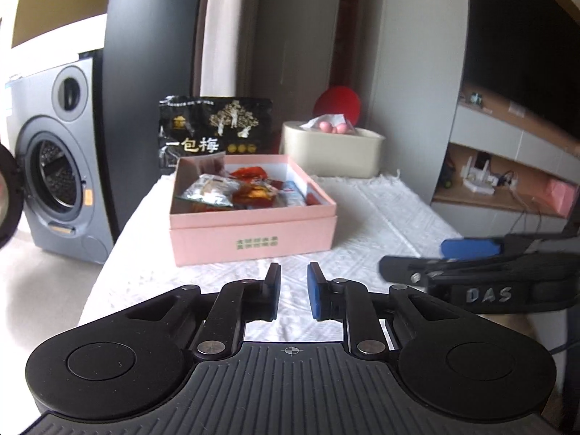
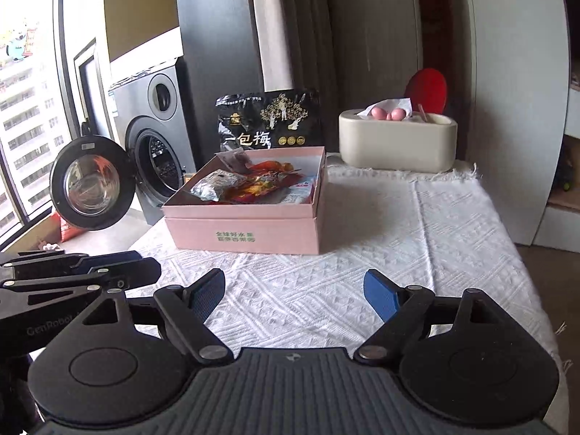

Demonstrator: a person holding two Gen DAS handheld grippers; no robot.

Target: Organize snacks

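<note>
— While the washing machine (image 2: 156, 137) is seen at far left with its door swung wide, the left claw (image 1: 293, 291) is held nearly pressed together, nothing pinched.

— And the pink box (image 2: 250, 214)?

— Set on the white-clothed surface (image 2: 435, 239), snack packets (image 2: 250, 185) piled inside, a black bag (image 2: 270, 121) propped behind. Further right, the right claw (image 2: 295, 291) is spread and empty.
</note>
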